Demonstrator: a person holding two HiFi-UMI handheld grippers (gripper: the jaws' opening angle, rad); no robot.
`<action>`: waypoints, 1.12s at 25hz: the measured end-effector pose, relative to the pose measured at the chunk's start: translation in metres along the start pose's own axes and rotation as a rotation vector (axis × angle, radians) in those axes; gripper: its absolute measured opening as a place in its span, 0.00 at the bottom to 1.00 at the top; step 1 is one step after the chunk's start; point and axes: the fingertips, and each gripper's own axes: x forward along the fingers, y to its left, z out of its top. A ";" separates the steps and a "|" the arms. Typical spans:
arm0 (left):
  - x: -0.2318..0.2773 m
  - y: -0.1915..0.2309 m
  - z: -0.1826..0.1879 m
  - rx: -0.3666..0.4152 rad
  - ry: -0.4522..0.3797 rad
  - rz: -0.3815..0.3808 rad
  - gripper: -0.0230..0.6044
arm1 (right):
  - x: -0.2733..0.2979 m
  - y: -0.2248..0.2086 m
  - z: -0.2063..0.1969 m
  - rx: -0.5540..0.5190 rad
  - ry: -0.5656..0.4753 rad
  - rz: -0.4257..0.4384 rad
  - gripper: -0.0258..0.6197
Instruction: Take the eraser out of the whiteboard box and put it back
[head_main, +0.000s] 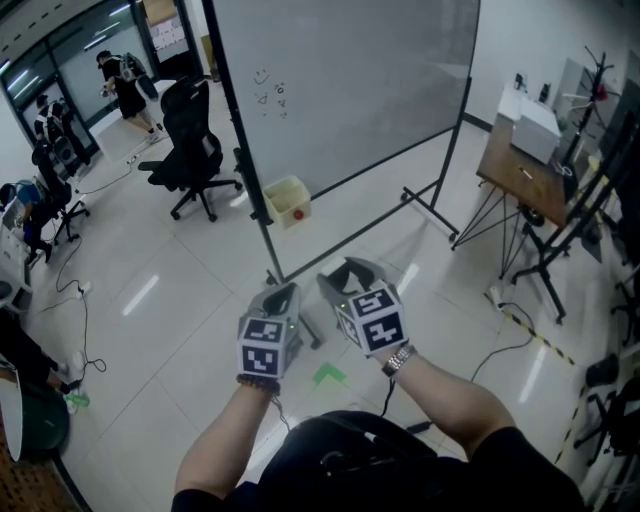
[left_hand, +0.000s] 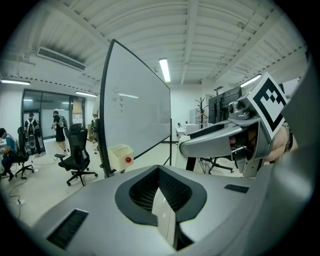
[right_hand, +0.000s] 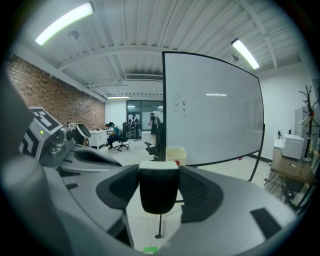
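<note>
Eraser (right_hand: 159, 190) sat gripped upright between the jaws of my right tool (head_main: 352, 274). The whiteboard box (head_main: 286, 200) lay well ahead and slightly left, at the whiteboard's (head_main: 340, 80) foot. My left tool (head_main: 283, 298) was closed and empty.

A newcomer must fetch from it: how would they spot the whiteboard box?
Find the big free-standing whiteboard mid-room. Low on its left post sits the box, near a black chair. It alone is a pale yellow open tub showing a red spot.
</note>
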 end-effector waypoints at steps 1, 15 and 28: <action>0.002 0.000 0.000 -0.001 0.001 0.002 0.04 | 0.001 -0.002 0.000 0.000 0.000 0.002 0.47; 0.029 -0.012 0.007 -0.031 0.010 0.053 0.04 | 0.002 -0.031 0.004 -0.022 -0.011 0.050 0.47; 0.047 -0.012 0.009 -0.035 0.024 0.087 0.04 | 0.013 -0.048 0.002 -0.010 -0.009 0.082 0.47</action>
